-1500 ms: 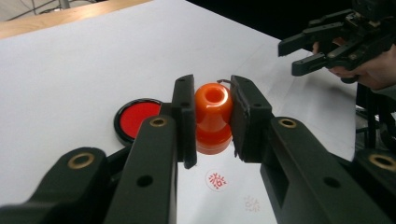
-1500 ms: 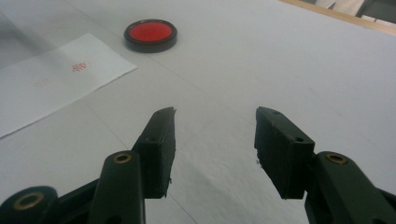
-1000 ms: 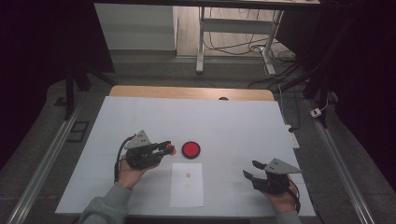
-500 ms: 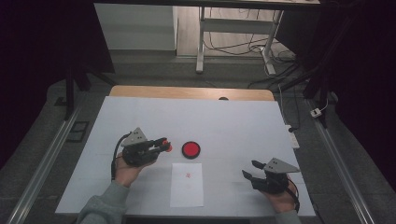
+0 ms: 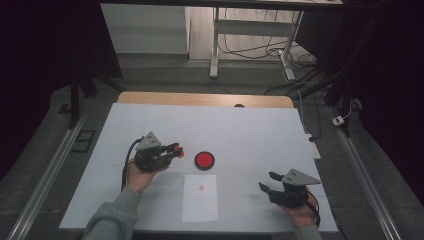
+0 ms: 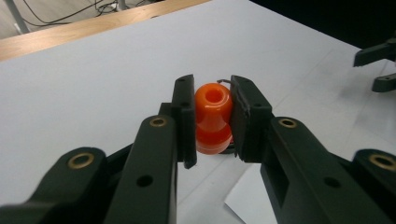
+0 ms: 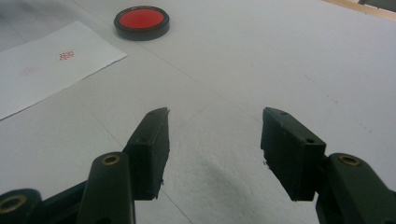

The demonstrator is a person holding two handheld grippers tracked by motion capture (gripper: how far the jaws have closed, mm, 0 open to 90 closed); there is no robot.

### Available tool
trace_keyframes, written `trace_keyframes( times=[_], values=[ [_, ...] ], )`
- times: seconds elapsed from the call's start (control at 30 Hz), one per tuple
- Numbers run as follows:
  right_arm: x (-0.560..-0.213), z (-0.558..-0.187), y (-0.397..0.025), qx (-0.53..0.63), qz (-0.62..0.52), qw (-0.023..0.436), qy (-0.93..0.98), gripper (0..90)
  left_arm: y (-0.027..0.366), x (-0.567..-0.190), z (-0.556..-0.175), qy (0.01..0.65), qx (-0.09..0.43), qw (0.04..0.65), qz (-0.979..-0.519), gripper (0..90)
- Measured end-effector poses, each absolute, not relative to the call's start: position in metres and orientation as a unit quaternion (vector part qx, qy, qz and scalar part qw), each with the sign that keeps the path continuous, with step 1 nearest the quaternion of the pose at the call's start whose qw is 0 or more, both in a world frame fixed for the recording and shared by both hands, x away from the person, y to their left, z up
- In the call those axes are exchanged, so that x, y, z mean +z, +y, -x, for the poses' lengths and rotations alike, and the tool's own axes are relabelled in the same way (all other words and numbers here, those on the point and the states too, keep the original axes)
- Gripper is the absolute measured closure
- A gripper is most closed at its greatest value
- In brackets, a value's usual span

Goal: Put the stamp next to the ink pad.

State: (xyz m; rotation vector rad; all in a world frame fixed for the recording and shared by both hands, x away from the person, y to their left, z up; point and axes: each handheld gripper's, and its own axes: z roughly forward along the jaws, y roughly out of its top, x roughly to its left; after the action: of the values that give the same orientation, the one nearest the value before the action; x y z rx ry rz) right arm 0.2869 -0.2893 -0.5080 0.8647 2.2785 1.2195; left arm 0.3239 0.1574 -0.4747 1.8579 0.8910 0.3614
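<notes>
We have the left gripper (image 5: 167,152) over the left-centre of the counter (image 5: 250,130), its fingers (image 6: 184,116) closed onto an orange stamp (image 6: 213,116). In the left gripper view the two pads press the stamp from either side. It is a waisted plastic piece with a round hole in the end that faces the camera. We cannot tell from these views whether its lower end touches the counter or hangs just clear.

From the high view the orange stamp sits at the gripper's tip, just left of the red ink pad (image 5: 204,160), near it but not touching. The pad is a round red disc in a black rim, lying flat on the counter.

A white paper sheet (image 5: 200,197) lies just on the near side of the pad, with a small red mark (image 5: 201,187) in its upper half. The right gripper view shows that mark as a dotted red cluster.

The right gripper (image 5: 272,182) is at the near right of the counter, well apart from pad and sheet. Its fingers (image 7: 152,140) are spread wide with nothing between them, only bare counter surface underneath.
</notes>
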Motion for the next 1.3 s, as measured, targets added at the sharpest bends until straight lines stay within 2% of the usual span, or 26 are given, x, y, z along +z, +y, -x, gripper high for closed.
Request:
trace_keyframes(
  times=[0.7, 1.3],
  values=[
    [-0.51, -0.286, -0.288, 0.436, -0.31, 0.204, 0.82, 41.6, 0.138, -0.501, -0.373, 0.397, 0.159, 0.459, -0.779, 72.1],
    [-0.511, -0.287, -0.287, 0.429, -0.307, 0.205, 0.824, 41.5, 0.13, -0.524, -0.392, 0.419, 0.159, 0.428, -0.785, 72.1]
  ],
)
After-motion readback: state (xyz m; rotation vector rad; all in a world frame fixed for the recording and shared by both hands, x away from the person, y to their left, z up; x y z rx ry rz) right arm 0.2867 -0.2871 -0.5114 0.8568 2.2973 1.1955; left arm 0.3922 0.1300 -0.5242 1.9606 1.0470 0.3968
